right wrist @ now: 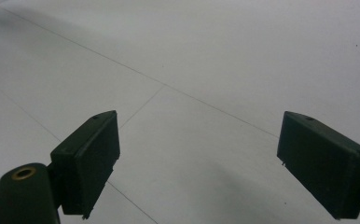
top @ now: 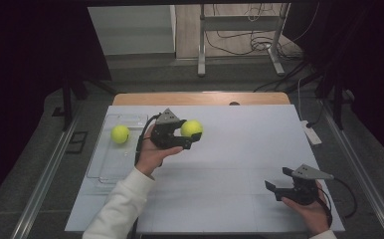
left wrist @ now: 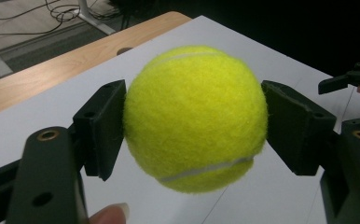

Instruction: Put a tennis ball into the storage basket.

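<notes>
My left gripper is shut on a yellow tennis ball, held a little above the white table top left of centre. In the left gripper view the ball sits squeezed between both black pads. A second tennis ball lies in a clear tray at the table's left. My right gripper rests low at the front right, open, with bare table between its pads. It also appears far off in the left gripper view as the other gripper.
A wooden strip runs along the table's far edge. Beyond it stand a metal frame and cables on the floor. A white power strip lies off the table's right edge.
</notes>
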The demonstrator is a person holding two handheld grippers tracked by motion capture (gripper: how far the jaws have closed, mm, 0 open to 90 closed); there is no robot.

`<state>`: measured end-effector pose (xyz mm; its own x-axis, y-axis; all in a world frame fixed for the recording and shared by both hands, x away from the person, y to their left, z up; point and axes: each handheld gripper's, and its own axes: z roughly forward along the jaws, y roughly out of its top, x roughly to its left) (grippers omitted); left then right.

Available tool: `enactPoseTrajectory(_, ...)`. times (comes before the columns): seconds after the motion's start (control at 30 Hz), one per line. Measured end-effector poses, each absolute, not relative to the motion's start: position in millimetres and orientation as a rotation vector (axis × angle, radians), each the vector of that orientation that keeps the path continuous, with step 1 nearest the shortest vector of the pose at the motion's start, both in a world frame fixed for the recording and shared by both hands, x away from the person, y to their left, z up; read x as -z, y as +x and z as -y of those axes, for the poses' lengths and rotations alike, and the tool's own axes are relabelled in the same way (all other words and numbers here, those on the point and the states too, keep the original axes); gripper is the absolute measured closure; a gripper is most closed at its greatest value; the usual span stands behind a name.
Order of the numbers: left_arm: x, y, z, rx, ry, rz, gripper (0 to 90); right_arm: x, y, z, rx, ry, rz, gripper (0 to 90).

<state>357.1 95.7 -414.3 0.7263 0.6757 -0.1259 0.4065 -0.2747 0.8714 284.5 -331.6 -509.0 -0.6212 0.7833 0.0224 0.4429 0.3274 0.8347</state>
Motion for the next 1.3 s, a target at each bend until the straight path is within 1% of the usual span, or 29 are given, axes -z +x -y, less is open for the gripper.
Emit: enactPoseTrajectory(1.3,413,350,-133,-0.393,1.869,-0.912,27.3,509,284,332,-1.208,1.086,-2.208,13.2)
